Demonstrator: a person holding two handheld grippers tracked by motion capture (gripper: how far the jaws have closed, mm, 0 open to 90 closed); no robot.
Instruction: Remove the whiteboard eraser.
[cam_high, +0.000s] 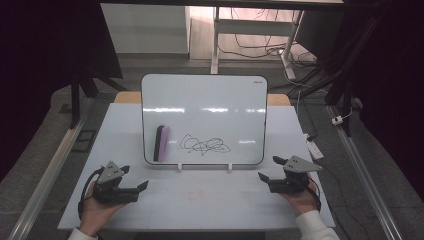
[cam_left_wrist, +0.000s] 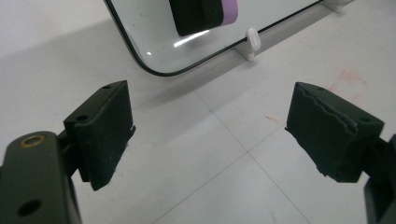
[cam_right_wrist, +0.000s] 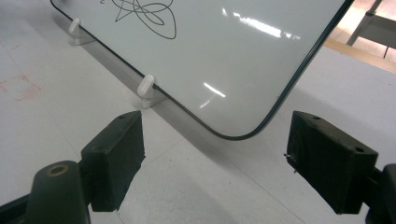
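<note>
A whiteboard (cam_high: 203, 100) stands tilted on two small white feet at the middle of the white table (cam_high: 210, 200). A black scribble (cam_high: 205, 145) is drawn low on it. A purple and black eraser (cam_high: 160, 143) clings to the board's lower left. My left gripper (cam_high: 134, 178) rests low at the table's front left, open, nothing between its jaws. My right gripper (cam_high: 271, 167) sits at the front right, also open and empty. The left gripper view has the eraser (cam_left_wrist: 203, 14) and the board's lower corner (cam_left_wrist: 154, 70) ahead. The right gripper view faces the scribble (cam_right_wrist: 142, 14) and the other lower corner (cam_right_wrist: 233, 135).
Faint red marks (cam_high: 197, 195) stain the table between the grippers. A white power strip (cam_high: 314, 147) lies off the table's right edge. Metal rails run along both sides of the floor. Desk legs and cables (cam_high: 260, 45) stand behind the table.
</note>
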